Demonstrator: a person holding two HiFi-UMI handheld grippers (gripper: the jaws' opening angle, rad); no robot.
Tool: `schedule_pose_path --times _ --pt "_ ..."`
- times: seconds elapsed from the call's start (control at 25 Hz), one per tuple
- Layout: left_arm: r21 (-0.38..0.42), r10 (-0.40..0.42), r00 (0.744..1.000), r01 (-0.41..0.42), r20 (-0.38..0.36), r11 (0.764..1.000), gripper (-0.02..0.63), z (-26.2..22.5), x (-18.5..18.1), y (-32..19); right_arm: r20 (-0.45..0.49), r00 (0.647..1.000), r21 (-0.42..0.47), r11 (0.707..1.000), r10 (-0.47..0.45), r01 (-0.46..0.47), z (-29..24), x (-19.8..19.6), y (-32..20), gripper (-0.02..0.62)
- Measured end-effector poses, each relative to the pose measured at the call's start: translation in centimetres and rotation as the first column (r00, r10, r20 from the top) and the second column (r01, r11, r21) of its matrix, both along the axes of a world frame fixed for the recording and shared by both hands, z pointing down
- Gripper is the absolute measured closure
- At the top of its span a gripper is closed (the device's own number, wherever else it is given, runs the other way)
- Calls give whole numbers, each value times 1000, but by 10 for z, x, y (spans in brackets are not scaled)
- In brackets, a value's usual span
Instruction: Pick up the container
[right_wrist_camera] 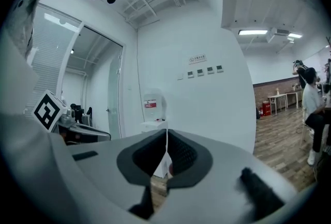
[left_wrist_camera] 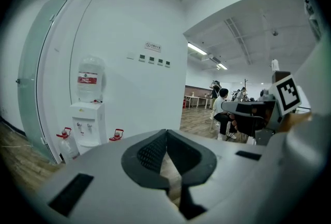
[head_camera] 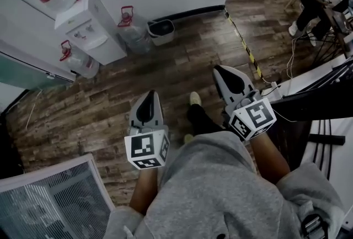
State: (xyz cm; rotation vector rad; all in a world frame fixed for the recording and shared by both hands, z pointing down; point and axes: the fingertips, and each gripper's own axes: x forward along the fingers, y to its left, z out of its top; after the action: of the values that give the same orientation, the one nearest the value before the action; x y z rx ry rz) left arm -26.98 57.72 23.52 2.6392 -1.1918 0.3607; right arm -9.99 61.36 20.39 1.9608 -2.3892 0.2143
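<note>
**Over the wooden floor: both grippers shut and empty, container not yet reached**

From the head view, the left gripper (head_camera: 149,97) and the right gripper (head_camera: 223,73) are seen held out over a wooden floor (head_camera: 99,105), well apart from anything that could be lifted. A small bin (head_camera: 161,31) is set against the wall, near a water dispenser (head_camera: 88,31) and water jugs (head_camera: 132,28). Which of these is the container cannot be told.

In the left gripper view, the jaws are shown pressed together with nothing between them, and the dispenser is framed beyond them to the left.

In the right gripper view, the jaws are likewise closed on nothing, with the dispenser lying straight ahead.

The approach is judged to be the step in hand. For the next move, the container must first be neared and the jaws parted before any grasp is attempted.
</note>
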Motion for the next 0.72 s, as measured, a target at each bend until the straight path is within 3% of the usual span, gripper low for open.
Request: schedule_pose_path --times 0.72 --pt "-35 -15 1000 15 24 999 591 -1 89 -151 39 999 -42 999 5 -3 11 97 -148 569"
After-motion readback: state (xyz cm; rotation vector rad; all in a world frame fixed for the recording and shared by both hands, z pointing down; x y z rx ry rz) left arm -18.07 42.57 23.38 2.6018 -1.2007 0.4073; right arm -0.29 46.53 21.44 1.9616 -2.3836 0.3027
